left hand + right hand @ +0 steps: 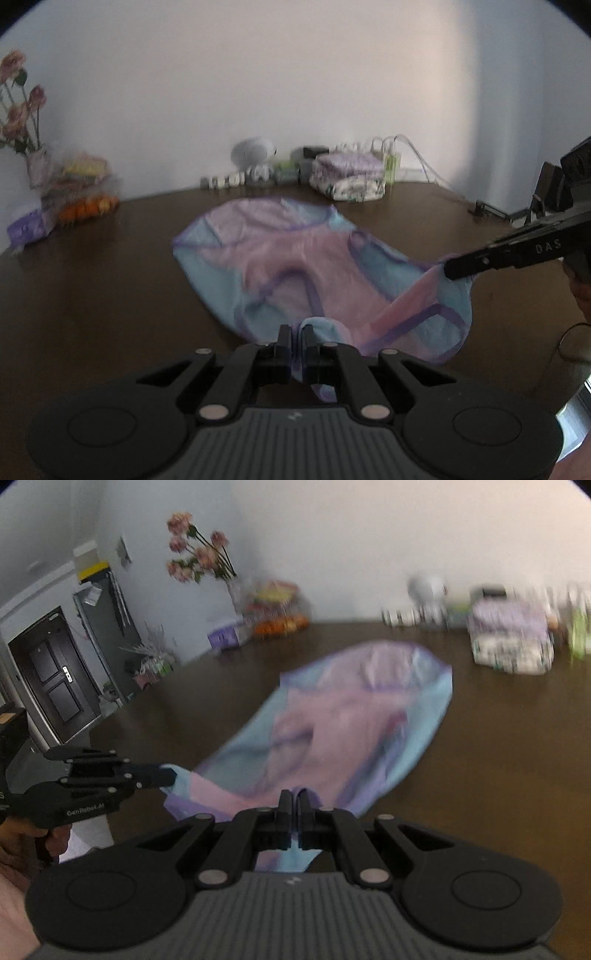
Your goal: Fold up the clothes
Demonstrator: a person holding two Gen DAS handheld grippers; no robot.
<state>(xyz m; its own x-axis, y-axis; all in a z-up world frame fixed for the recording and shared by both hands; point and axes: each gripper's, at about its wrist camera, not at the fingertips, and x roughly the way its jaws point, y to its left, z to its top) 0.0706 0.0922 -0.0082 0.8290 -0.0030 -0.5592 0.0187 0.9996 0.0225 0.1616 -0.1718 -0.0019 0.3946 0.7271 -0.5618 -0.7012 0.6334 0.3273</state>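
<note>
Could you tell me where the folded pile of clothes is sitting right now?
The folded pile sits at the far edge of the brown table by the wall, beyond and right of the spread garment, next to white cables.

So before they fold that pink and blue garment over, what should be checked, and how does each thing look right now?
1. Left gripper shut on the garment edge: ok.
2. Right gripper shut on the near edge too: ok.
3. Far end lying flat on the table: ok.
4. Wrinkles in the middle: cannot tell, pictures blurred.
5. Folded pile at the wall apart from the garment: ok.
6. Grips on matching corners: cannot tell.
</note>
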